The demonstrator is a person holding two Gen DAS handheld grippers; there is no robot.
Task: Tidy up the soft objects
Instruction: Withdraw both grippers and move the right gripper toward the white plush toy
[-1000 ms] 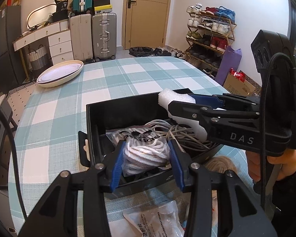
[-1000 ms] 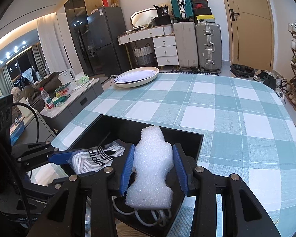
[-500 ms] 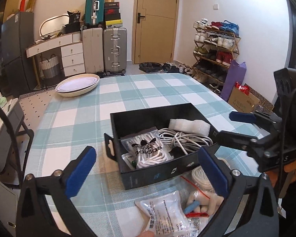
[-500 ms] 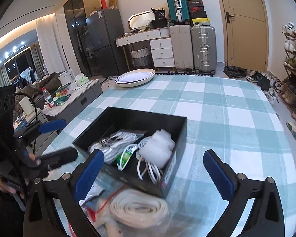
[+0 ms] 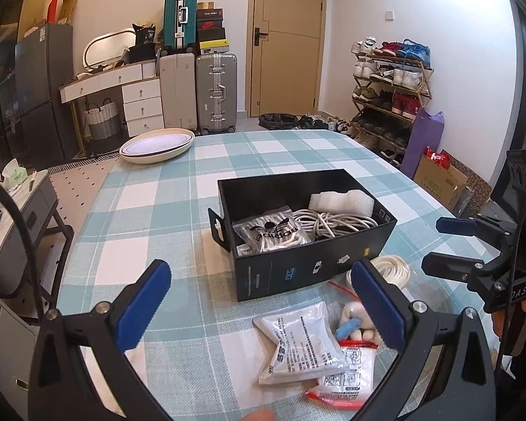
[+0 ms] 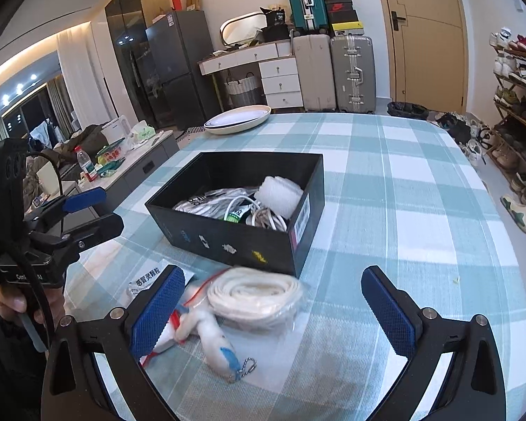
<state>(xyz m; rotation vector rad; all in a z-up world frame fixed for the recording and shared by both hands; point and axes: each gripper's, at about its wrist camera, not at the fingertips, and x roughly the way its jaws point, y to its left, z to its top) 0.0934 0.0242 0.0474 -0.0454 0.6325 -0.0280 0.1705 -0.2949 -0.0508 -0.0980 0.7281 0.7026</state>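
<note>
Left claw [image 5: 259, 312]: released, empty
Right claw [image 6: 280, 312]: released, empty
Box [image 5: 308, 270]: mid-worktop, holds foam [image 5: 342, 201], cord, bagged laces
Pouches [image 5: 298, 342]: near worktop edge, before box; light, slippery film, pinch a corner
Strap roll [image 6: 254, 293]: bagged, soft, squeeze across coil

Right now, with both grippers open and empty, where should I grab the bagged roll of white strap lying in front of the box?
Probably take the bagged white strap roll across its narrow width, at the middle of the coil, coming down from above with the right gripper. It lies flat and long on the table, just clear of the black box. Avoid the loose plastic edge, which would likely slip.
</note>
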